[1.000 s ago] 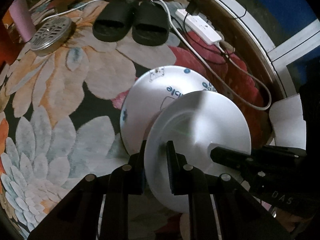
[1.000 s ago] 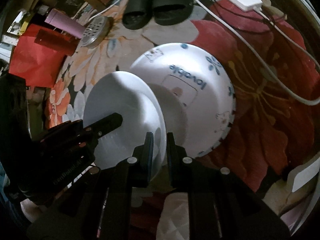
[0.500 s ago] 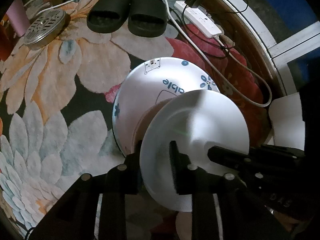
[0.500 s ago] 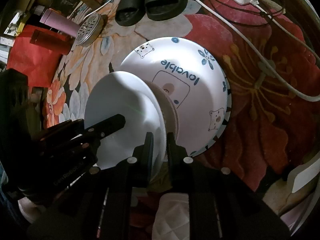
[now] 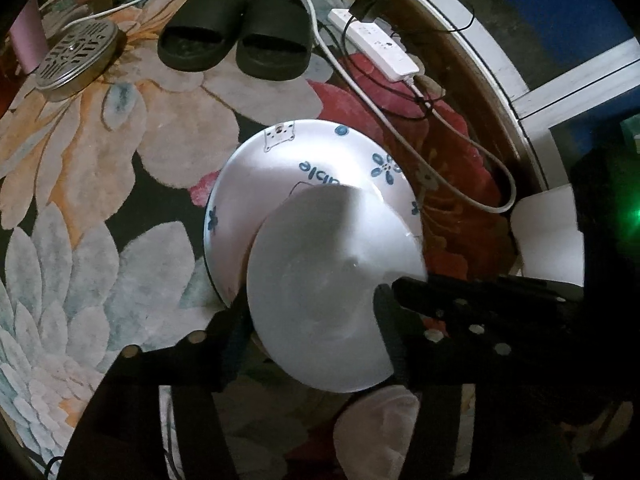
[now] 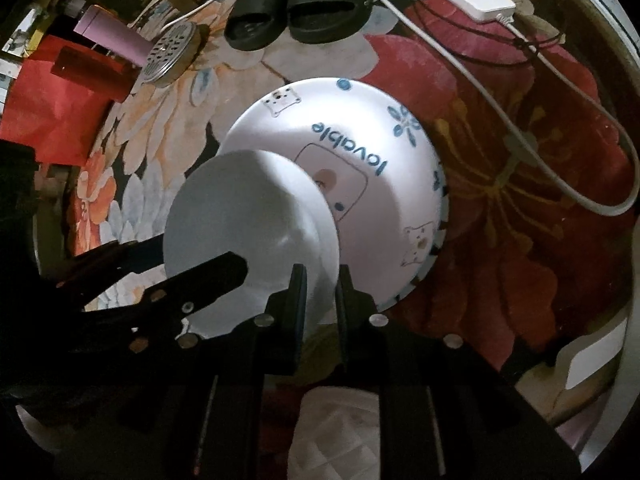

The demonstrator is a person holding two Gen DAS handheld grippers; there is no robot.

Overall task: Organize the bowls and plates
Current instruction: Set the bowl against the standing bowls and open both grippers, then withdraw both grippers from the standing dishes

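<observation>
The left gripper (image 5: 316, 316) is spreading its jaws right now, fingers standing wide on either side of the plain white bowl (image 5: 332, 292) with the rim between them and neither pad pressing on it; the right gripper (image 6: 322, 276) is pinched narrow on the near edge of that same bowl (image 6: 248, 224), its 2 fingers clamping the rim from inside and outside, so the bowl is hanging tilted from the right side alone; just behind and under it the big printed bowl (image 6: 360, 168) is lying on the flowered rug (image 5: 80, 216), blue lettering, blue flowers and little cartoon animals showing on its white surface; the plain bowl is overlapping the printed one's near side, though whether the 2 are touching I cannot tell; in the left wrist view the right gripper's dark fingers are reaching in across the plain bowl from the right; further back on the rug, 2 black slippers (image 5: 236, 42) are sitting side by side, a round perforated metal lid (image 5: 76, 58) is lying to their left, and a white power strip (image 5: 380, 46) with its white cable (image 5: 460, 140) is trailing across the red flower on the right.
</observation>
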